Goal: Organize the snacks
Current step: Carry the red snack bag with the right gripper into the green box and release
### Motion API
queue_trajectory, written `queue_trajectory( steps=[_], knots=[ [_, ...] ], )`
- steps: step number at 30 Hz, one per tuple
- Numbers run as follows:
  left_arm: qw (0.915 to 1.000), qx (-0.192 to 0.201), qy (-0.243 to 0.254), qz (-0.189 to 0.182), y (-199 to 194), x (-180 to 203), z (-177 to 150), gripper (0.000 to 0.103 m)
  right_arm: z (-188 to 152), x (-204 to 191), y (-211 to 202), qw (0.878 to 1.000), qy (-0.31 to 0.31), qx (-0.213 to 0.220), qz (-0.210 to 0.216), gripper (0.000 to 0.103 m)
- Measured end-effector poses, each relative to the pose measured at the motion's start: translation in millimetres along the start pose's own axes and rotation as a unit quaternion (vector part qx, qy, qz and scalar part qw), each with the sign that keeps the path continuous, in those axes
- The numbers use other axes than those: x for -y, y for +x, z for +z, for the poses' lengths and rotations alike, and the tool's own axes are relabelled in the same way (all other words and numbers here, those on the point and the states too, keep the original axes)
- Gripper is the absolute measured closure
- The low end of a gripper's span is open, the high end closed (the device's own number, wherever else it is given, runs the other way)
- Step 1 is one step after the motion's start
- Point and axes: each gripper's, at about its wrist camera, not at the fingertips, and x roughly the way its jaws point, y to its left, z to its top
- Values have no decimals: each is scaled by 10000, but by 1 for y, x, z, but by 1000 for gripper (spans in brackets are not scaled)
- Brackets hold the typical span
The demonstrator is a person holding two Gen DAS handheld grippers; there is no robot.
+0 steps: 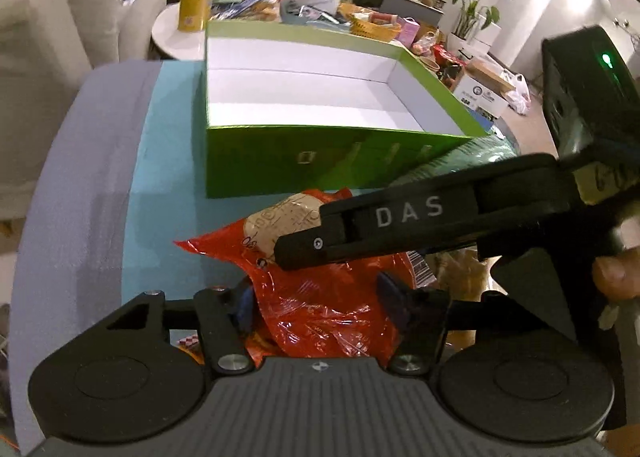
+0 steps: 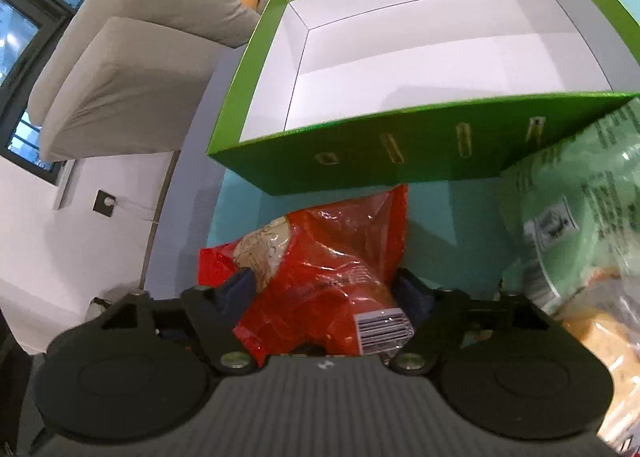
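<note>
Front and centre: red snack bag, crinkly plastic with a tan printed patch, lying on the teal worktop just below the green box
Green box: open top, white inside with nothing in it, fills the upper middle of both views; its near wall has a few small slots
Left tongs: closed in on the red snack bag, one finger on each side, plastic bunched up between them, so it looks like a real pinch
Right tongs: same deal in the right wrist view, fingers squeezed against the red bag's sides, barcode end of the bag sitting lower right between them
Right tongs seen from the left camera: black arm marked DAS coming in from the right edge, tip lying over the tan patch of the bag; a fingertip of the person's hand shows at the far right edge
Both tongs: gripping the one bag, neither is anywhere near wide open
Green snack bag: pale green, right side of the right wrist view, leaning right beside the box's near corner; something bready in clear wrap below it, kinda blurry
Background, left view: yellow canister on a round white table at the upper left, potted plants and clutter along the top
Background, right view: grey sofa at the upper left
</note>
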Motion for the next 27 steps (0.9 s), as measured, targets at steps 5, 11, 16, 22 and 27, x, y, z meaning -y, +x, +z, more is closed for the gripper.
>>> queue_trajectory(
  steps=[5, 11, 16, 22, 27],
  knots=[
    [9996, 225, 147, 39, -20, 13, -1, 45, -4, -6, -15, 9997, 77, 172, 122, 66],
    [9963, 679, 502, 163, -49, 33, 11, 45, 1, -20, -48, 9975, -40, 644, 277, 66],
    [9921, 1003, 711, 230, -60, 47, 37, 45, 19, -25, -72, 9939, -134, 1048, 325, 66],
    [9896, 1140, 832, 284, -53, 53, 66, 45, 46, -29, -69, 9904, -191, 1334, 307, 66],
    [9890, 1141, 879, 327, -40, 51, 82, 45, 57, -22, -63, 9889, -180, 1433, 337, 66]
  ],
)
